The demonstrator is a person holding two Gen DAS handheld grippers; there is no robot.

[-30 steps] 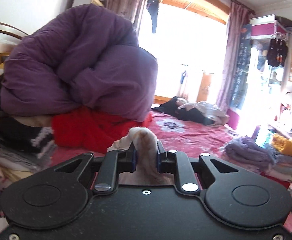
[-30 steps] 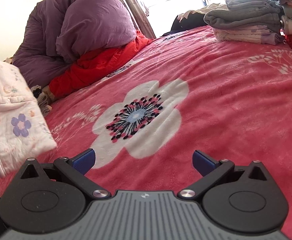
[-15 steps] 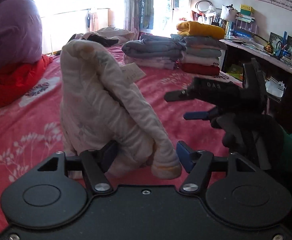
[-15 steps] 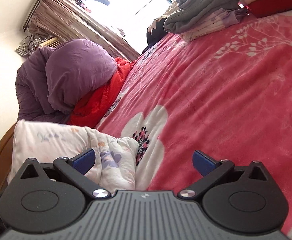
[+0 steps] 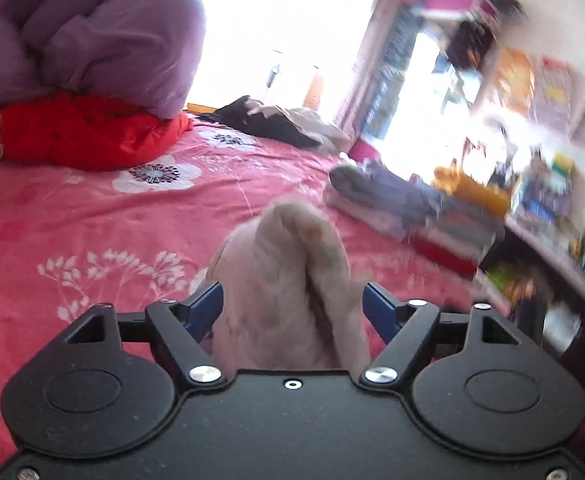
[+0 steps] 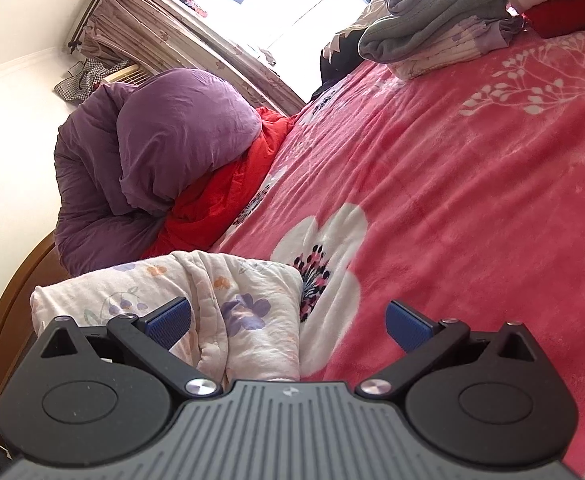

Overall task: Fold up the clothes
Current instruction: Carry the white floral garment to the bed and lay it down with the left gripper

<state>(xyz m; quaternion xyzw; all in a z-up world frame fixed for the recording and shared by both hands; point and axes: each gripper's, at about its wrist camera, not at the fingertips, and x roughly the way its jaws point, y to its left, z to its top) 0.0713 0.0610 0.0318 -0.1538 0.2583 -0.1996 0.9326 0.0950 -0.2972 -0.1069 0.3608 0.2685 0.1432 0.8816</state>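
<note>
The left wrist view is blurred on its right side, yet it alone shows the shelves with their clutter along the right edge, the yellow top on a stack of folded clothes in mid-frame, and a dark heap by the bright window at upper centre. The right wrist view is sharp and alone shows the garment's print: a pale quilted garment with purple and orange flowers, lying bunched at lower left on the pink flowered bed, with a wooden bedframe curving along the left edge. Both views show the purple duvet piled on red bedding in the upper left. The left tongs stand partly apart, with a tall hump of the garment rising between the blue pads; the cloth fills the gap and seems to touch both pads, though whether it is pinched cannot be told. The right tongs are wide apart, gripping nothing; their left pad lies over the garment, the right pad over bare bed.
</note>
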